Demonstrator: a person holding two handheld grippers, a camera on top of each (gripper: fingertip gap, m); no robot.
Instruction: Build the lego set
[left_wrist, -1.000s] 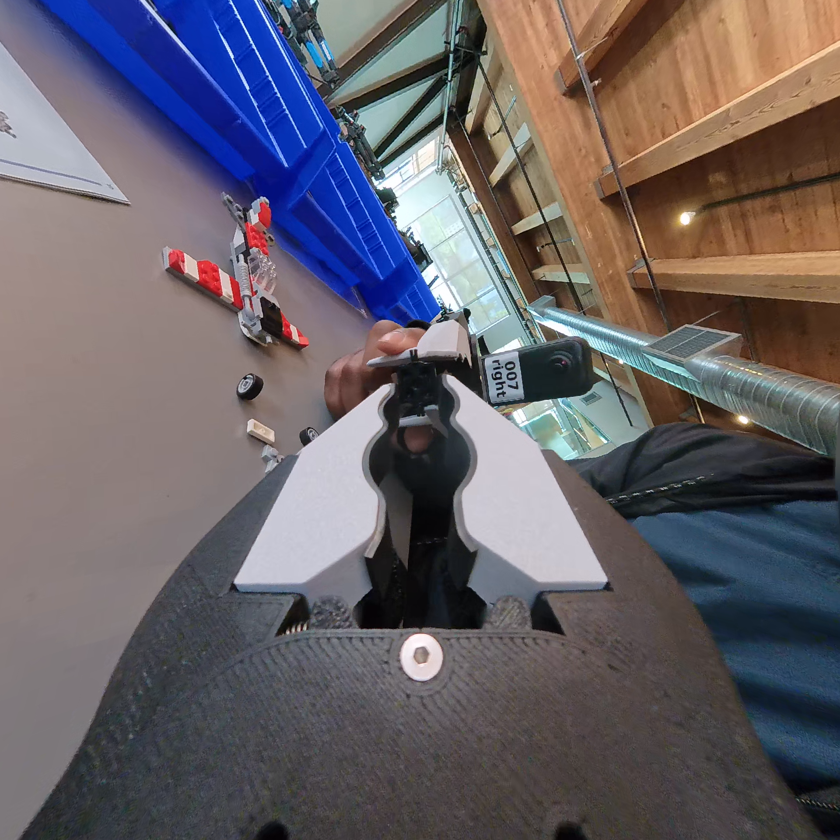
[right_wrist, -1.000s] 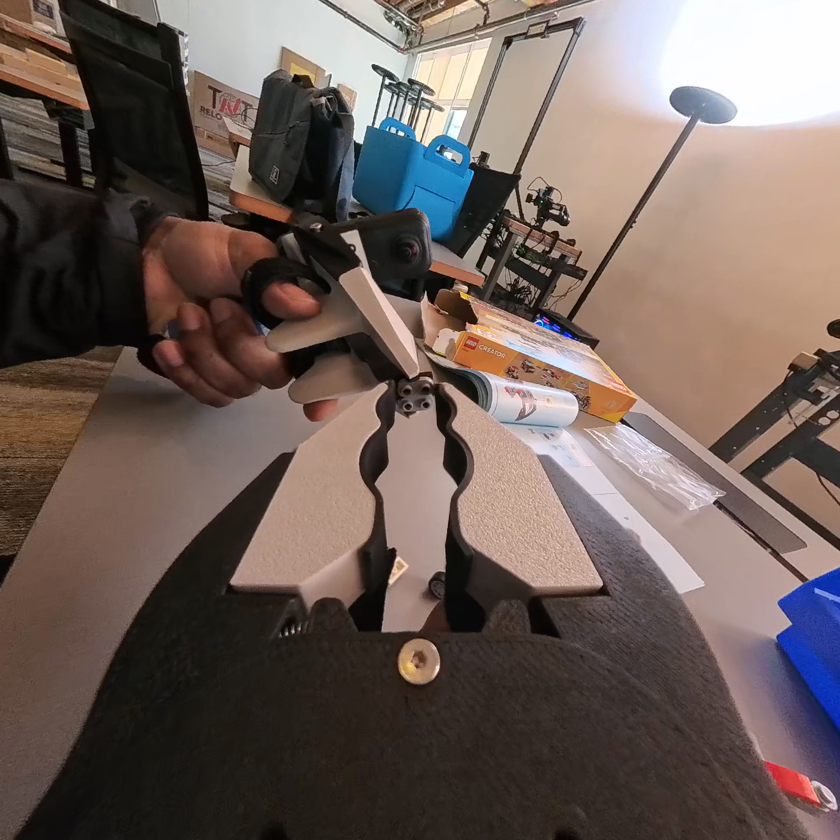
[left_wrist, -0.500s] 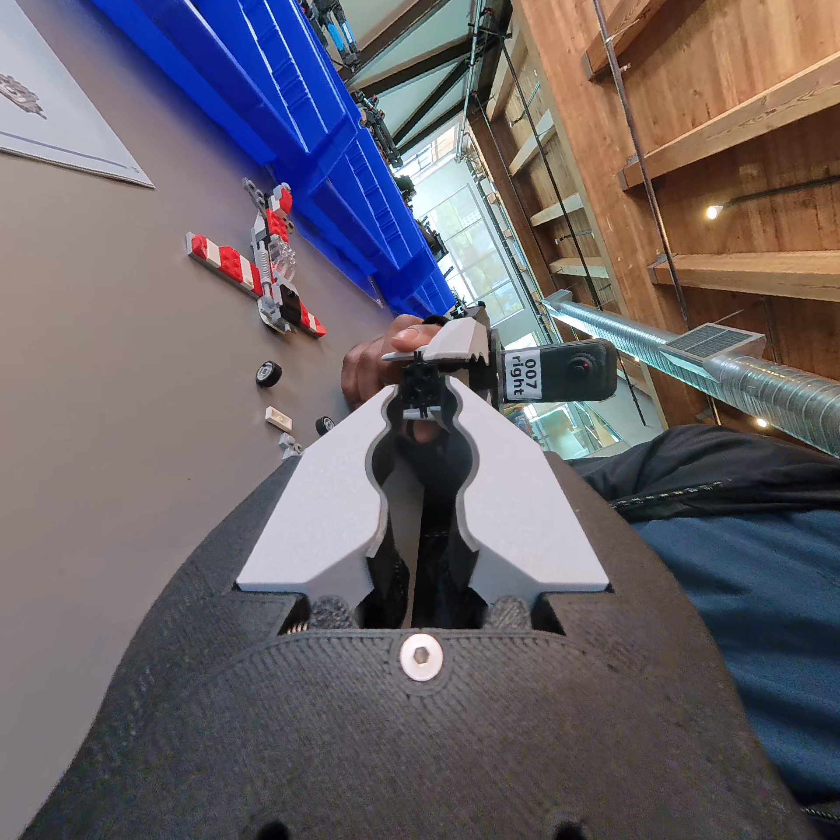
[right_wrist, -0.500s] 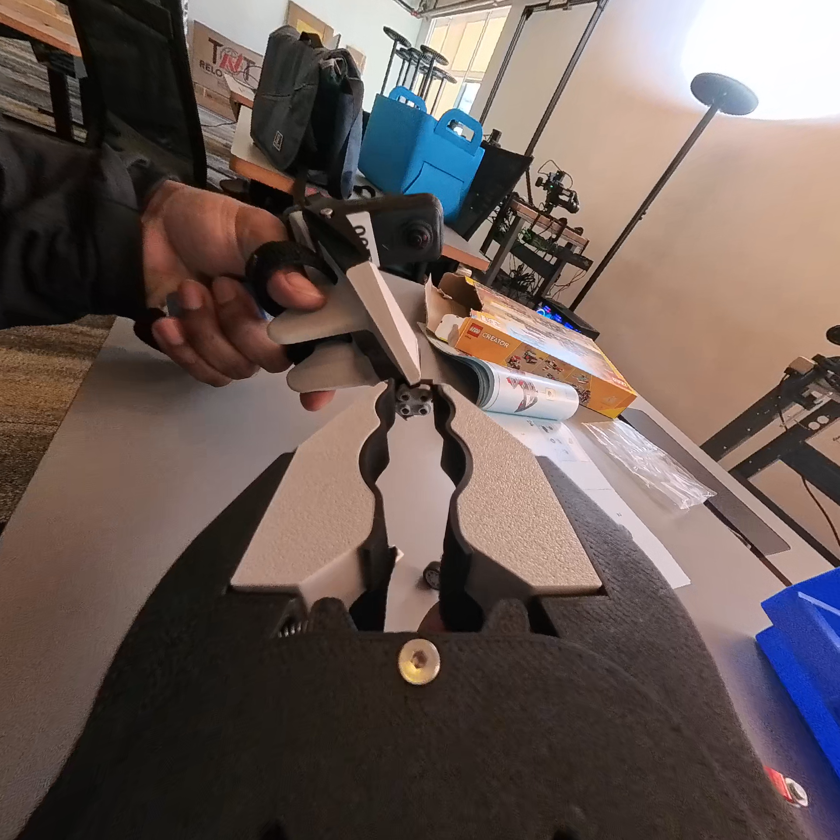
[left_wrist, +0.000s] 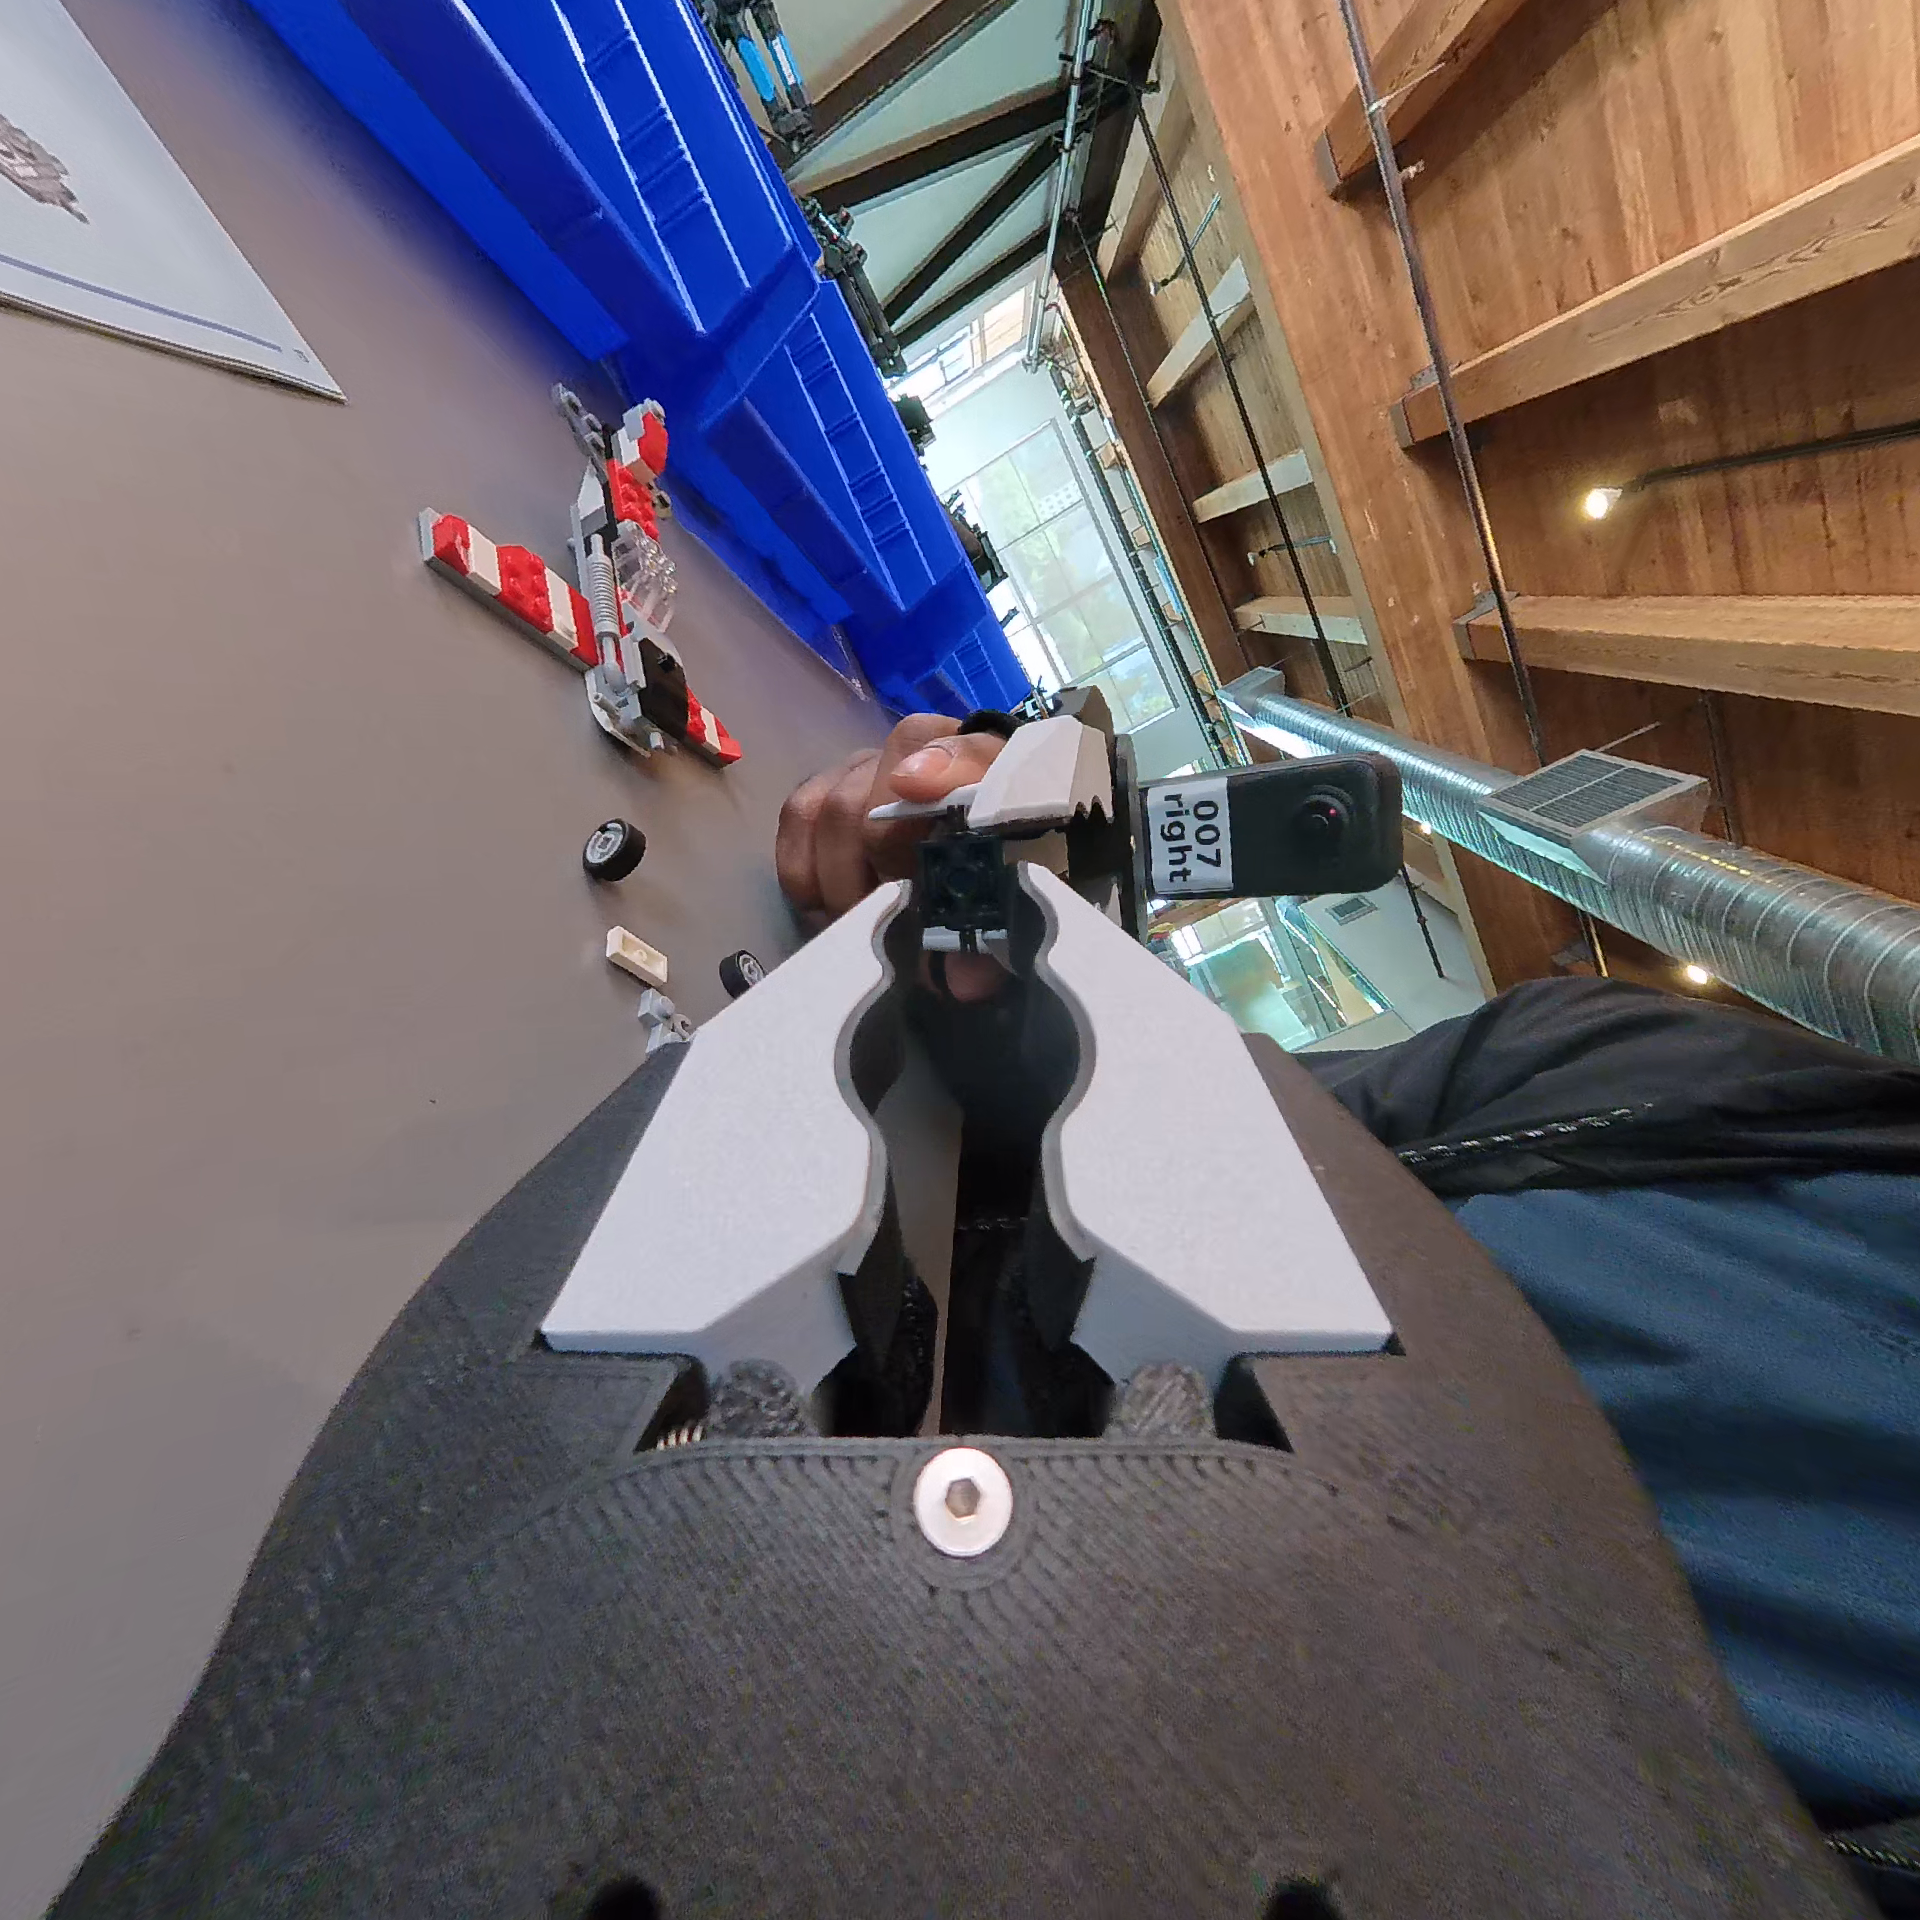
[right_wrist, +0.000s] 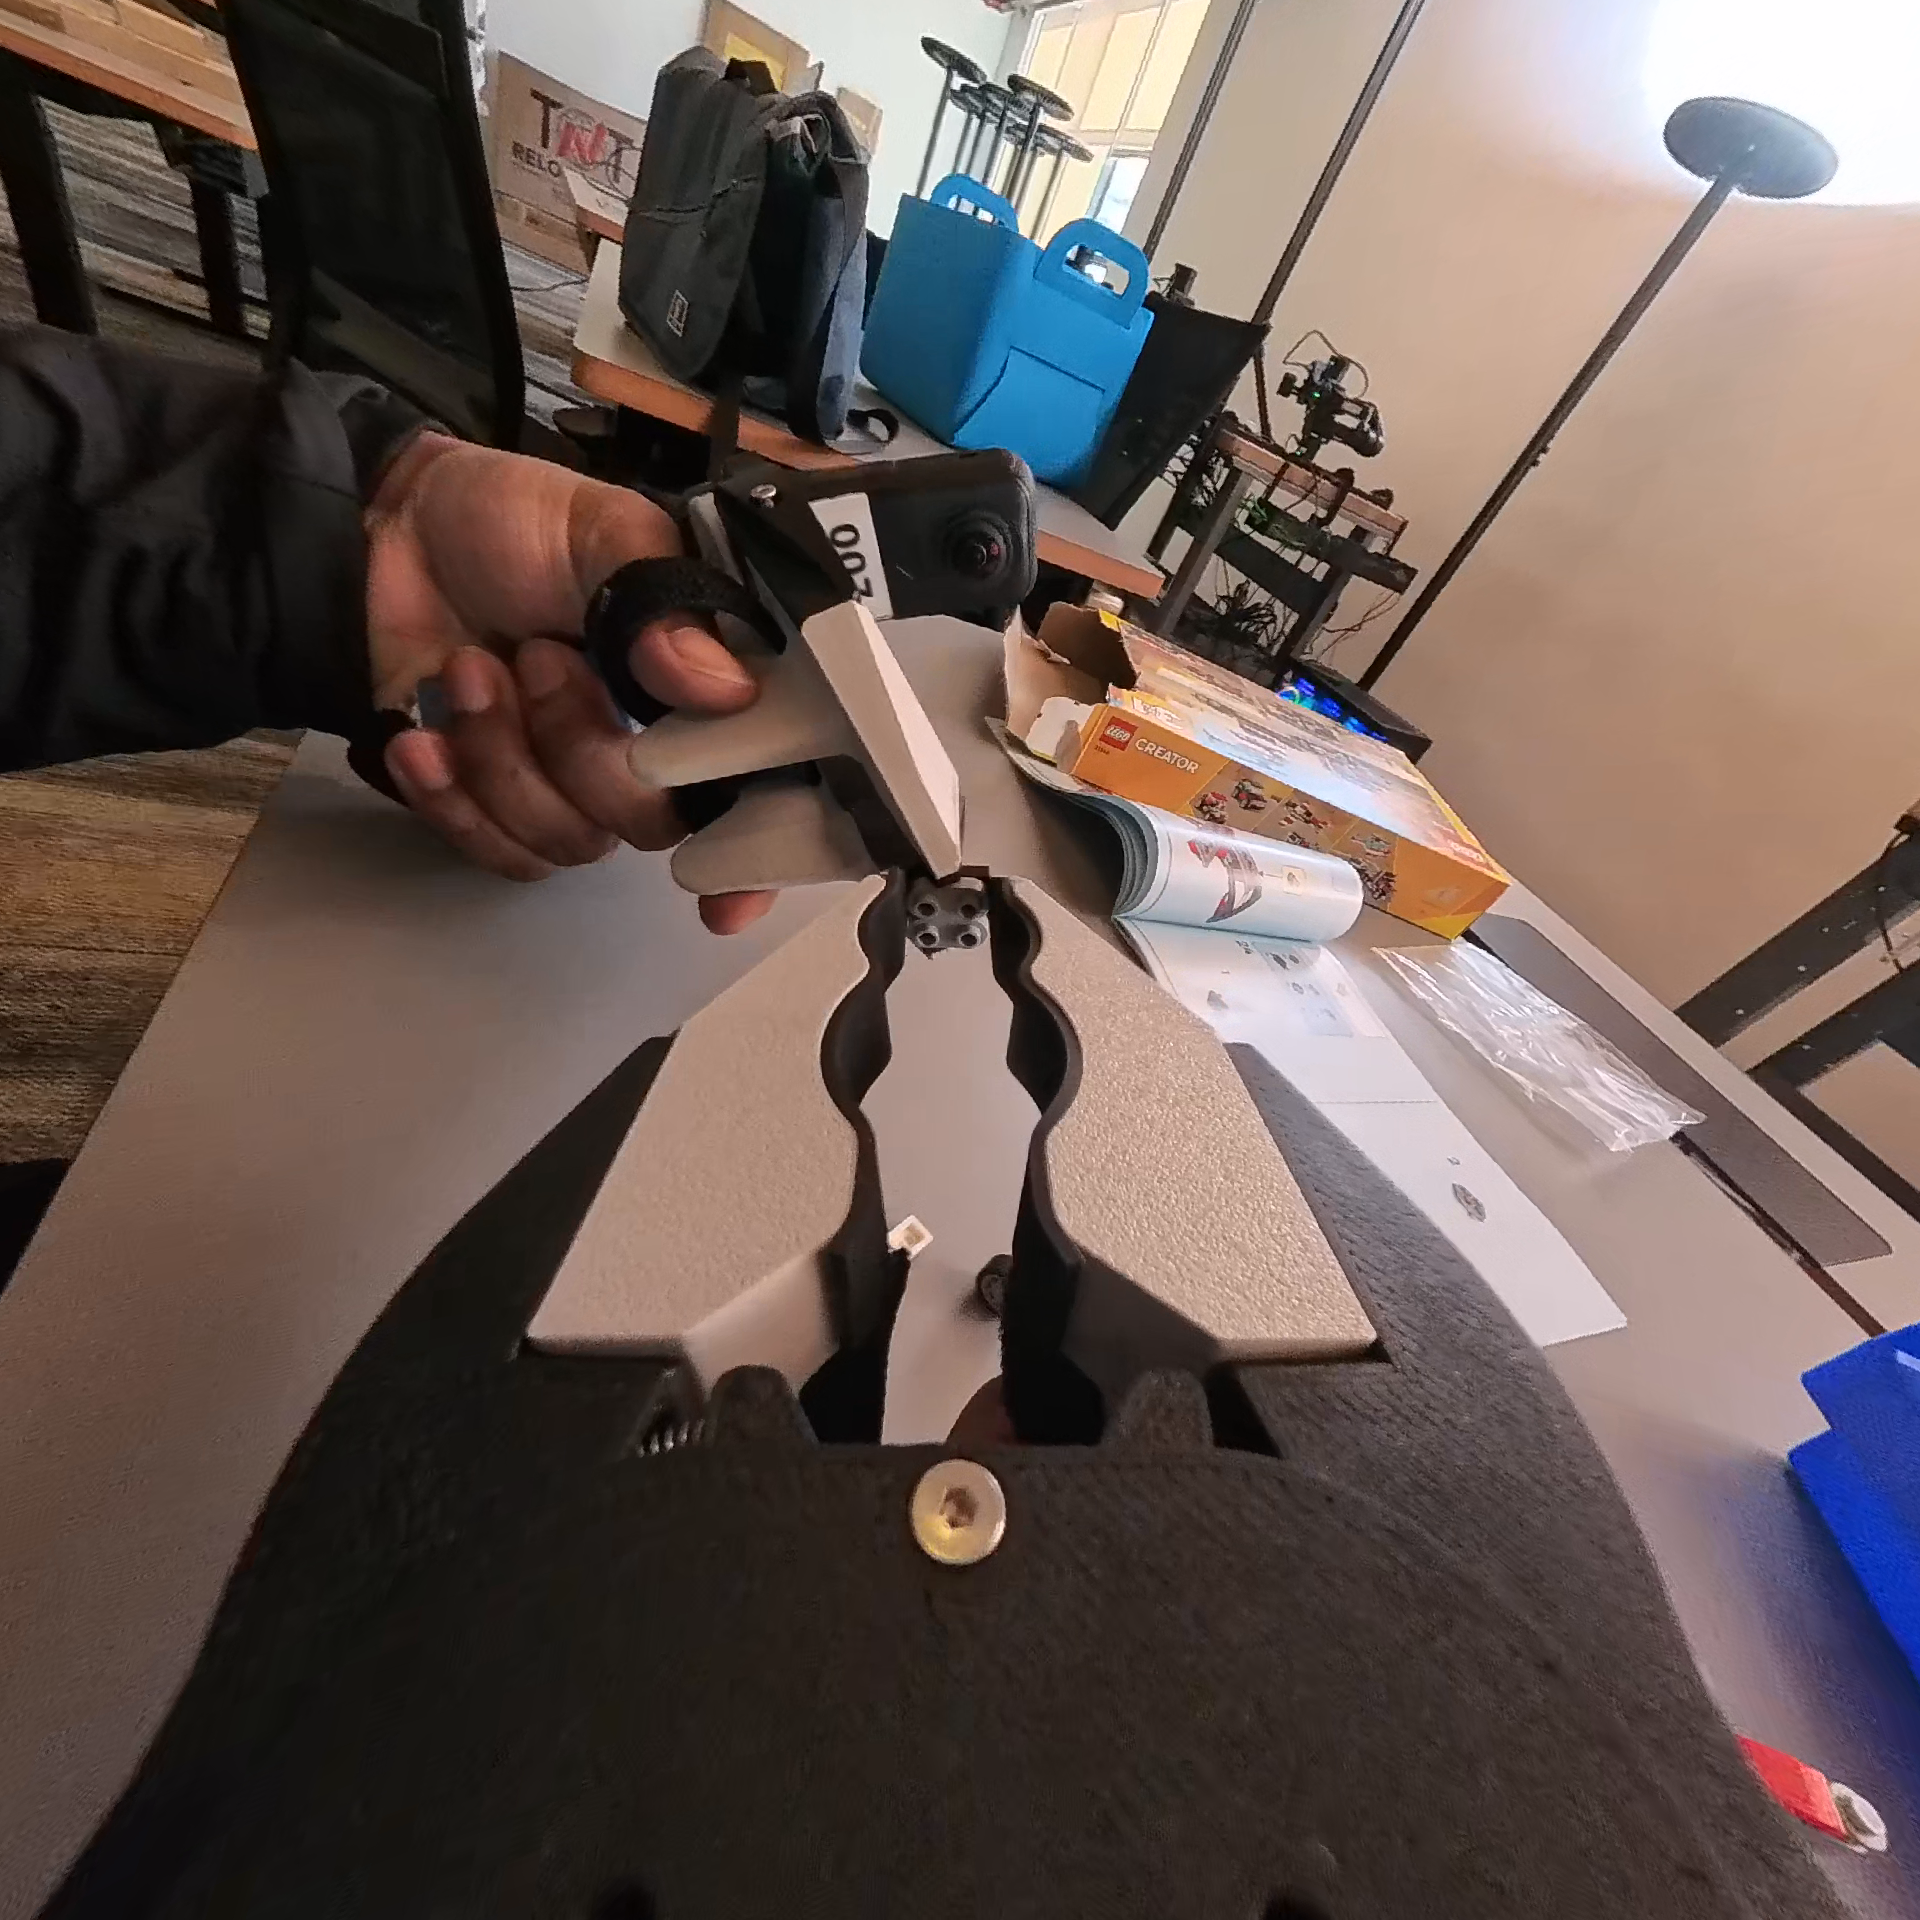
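Note:
In the left wrist view my left gripper (left_wrist: 961, 906) is shut on a small black and grey lego piece (left_wrist: 961, 894), held in the air above the grey table (left_wrist: 260, 1039). My right gripper (left_wrist: 940, 812) meets it tip to tip from above. In the right wrist view my right gripper (right_wrist: 945, 916) is shut on a small dark grey studded piece (right_wrist: 943, 923), and the left gripper (right_wrist: 951, 868) touches it from the upper left. A red and white lego plane (left_wrist: 613, 613) lies on the table to the left.
Two small wheels (left_wrist: 613, 850) (left_wrist: 741, 971), a white piece (left_wrist: 636, 954) and a grey piece (left_wrist: 663, 1013) lie below the plane. Blue bins (left_wrist: 644, 208) line the table's far side. A lego box (right_wrist: 1278, 800), booklet (right_wrist: 1216, 873), plastic bag (right_wrist: 1527, 1039) and instruction sheet (right_wrist: 1351, 1049) lie ahead.
Both grippers stay joined at their tips around the small pieces. The pair has shifted and tilted slightly, and the black piece now faces the left camera more squarely.

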